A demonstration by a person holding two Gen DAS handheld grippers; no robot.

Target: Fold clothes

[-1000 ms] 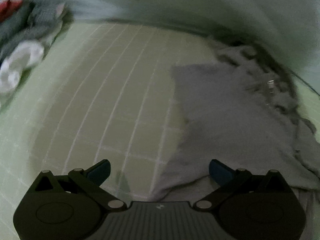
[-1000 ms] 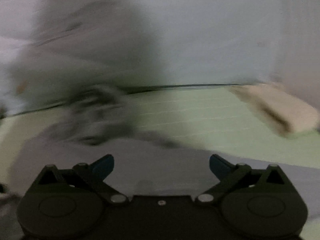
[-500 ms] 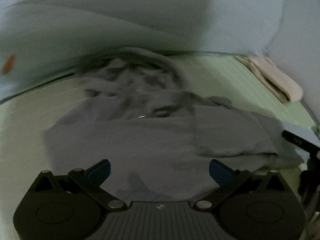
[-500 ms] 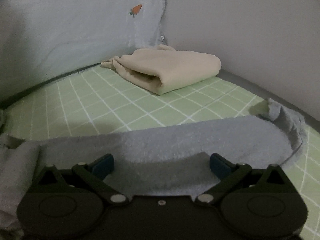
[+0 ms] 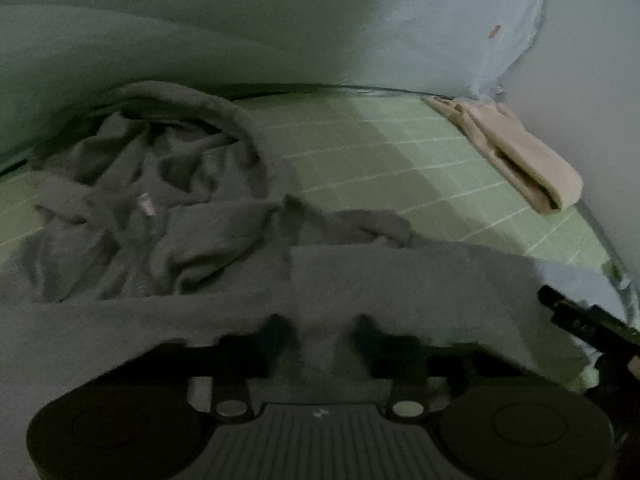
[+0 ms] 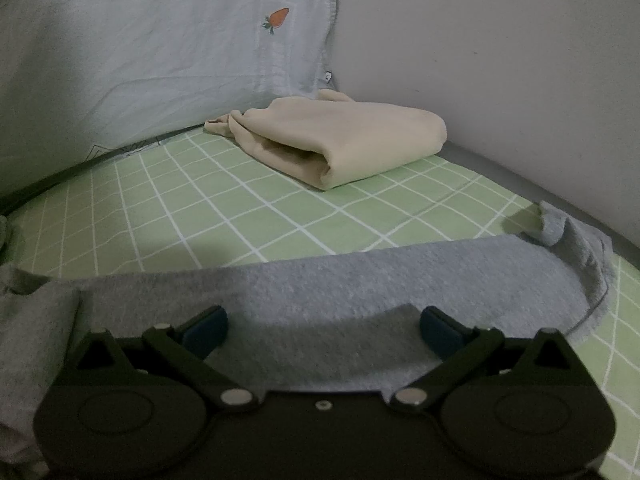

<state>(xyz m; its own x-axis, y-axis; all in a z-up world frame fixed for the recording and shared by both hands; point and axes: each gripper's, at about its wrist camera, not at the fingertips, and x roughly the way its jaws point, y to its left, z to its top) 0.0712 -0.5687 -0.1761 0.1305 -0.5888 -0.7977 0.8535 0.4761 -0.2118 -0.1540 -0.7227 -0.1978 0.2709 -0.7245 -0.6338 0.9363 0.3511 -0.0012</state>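
A grey hooded garment (image 5: 168, 216) lies crumpled on the green checked sheet (image 5: 380, 152). Its flat lower part reaches under my left gripper (image 5: 320, 334). The left jaws are closing, and a ridge of grey cloth is pinched up between the two dark fingertips. In the right wrist view the garment's hem (image 6: 360, 280) runs as a grey band across the sheet. My right gripper (image 6: 322, 328) stands open just above that hem, with cloth under the gap and nothing gripped. A dark edge of the right gripper (image 5: 580, 320) shows at the right of the left wrist view.
A folded beige garment (image 6: 344, 144) lies by the wall (image 6: 500, 60) at the far corner. A pale blue cloth with a small carrot print (image 6: 278, 18) hangs along the back. Open green checked sheet (image 6: 200, 208) lies between the hem and the beige garment.
The left gripper swung right from the bare sheet onto the grey garment and its jaws went from wide open to nearly together on cloth. The right gripper turned right to the hem, then kept still.
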